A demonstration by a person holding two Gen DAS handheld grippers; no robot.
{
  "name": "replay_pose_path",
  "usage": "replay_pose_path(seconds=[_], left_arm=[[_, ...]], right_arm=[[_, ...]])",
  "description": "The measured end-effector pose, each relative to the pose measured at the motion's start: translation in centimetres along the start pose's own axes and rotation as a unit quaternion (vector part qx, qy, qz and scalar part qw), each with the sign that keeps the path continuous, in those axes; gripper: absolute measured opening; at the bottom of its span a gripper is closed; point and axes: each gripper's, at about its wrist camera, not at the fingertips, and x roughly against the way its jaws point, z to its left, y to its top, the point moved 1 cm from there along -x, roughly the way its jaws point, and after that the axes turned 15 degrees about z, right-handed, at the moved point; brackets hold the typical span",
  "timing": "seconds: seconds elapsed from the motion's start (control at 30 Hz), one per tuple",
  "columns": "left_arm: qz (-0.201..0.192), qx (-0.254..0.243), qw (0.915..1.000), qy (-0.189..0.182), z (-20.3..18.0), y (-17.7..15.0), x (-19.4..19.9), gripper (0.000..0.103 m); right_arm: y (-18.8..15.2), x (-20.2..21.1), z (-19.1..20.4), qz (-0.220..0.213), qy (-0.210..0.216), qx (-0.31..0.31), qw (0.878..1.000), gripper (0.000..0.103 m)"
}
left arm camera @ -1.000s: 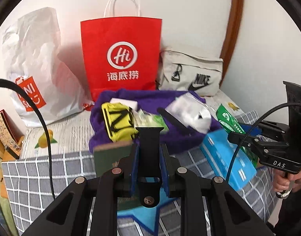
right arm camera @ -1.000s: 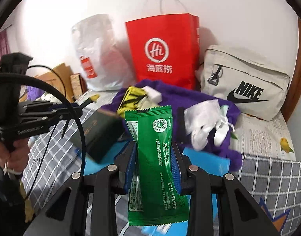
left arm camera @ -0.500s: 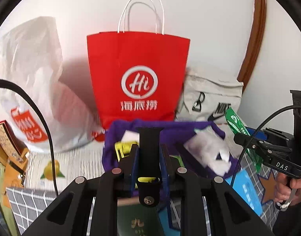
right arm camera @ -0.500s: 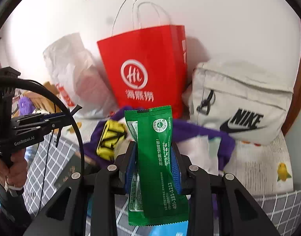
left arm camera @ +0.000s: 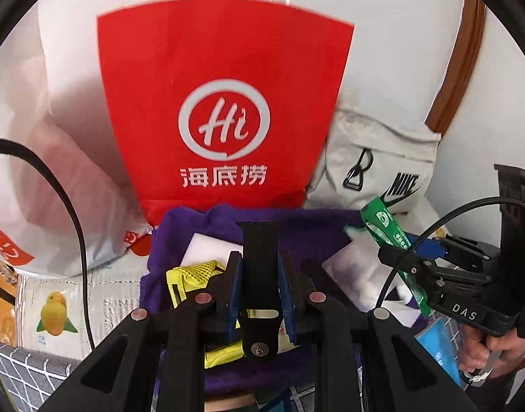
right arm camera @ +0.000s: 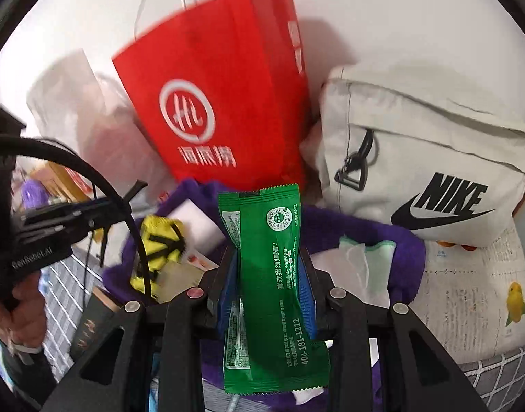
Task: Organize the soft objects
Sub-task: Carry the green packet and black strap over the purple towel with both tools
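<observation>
- The right gripper (right arm camera: 267,274) is pinching a green sachet (right arm camera: 279,274) between its blue pads, the packet standing upright and crumpled at the waist.
- The left gripper (left arm camera: 260,274) is clamping narrowly on a black strap (left arm camera: 260,257) that is rising above its fingertips.
- Just beyond both tools, a purple towel (left arm camera: 296,221) is lying heaped, carrying a yellow mesh pouch (left arm camera: 193,273) and white packets (right arm camera: 362,264).
- Farther ahead, a red paper bag (left arm camera: 224,79) is standing against the wall, a beige Nike bag (right arm camera: 434,158) leaning to its right.
- A white plastic bag (left arm camera: 56,171) is sitting left of the red one.
</observation>
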Motion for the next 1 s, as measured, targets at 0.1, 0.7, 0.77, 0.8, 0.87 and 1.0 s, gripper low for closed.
replay_pose_path(seconds=[0.1, 0.7, 0.77, 0.8, 0.87, 1.0], left_arm=[[0.010, 0.000, 0.9999, -0.004, 0.2, 0.2, -1.0, 0.020], [0.056, -0.013, 0.9982, -0.018, -0.5, 0.3, -4.8, 0.020], [0.057, -0.012, 0.9982, -0.016, -0.4, 0.3, -4.9, 0.020], [0.058, -0.010, 0.9981, -0.017, -0.3, 0.3, -4.9, 0.020], [0.058, -0.006, 0.9982, -0.017, -0.1, 0.3, -5.0, 0.020], [0.063, -0.002, 0.9979, -0.016, 0.4, 0.3, -5.5, 0.020]], right_arm=[[0.0, -1.0, 0.4, 0.013, -0.005, 0.010, 1.000, 0.034], [-0.6, -4.4, 1.8, 0.062, -0.031, 0.049, 0.996, 0.034], [-0.7, -4.3, 1.7, 0.063, -0.037, 0.049, 0.996, 0.034], [-0.7, -4.4, 1.6, 0.063, -0.041, 0.048, 0.996, 0.034], [-0.6, -4.5, 1.3, 0.064, -0.046, 0.046, 0.996, 0.035], [-0.6, -4.6, 0.4, 0.066, -0.055, 0.033, 0.996, 0.037]])
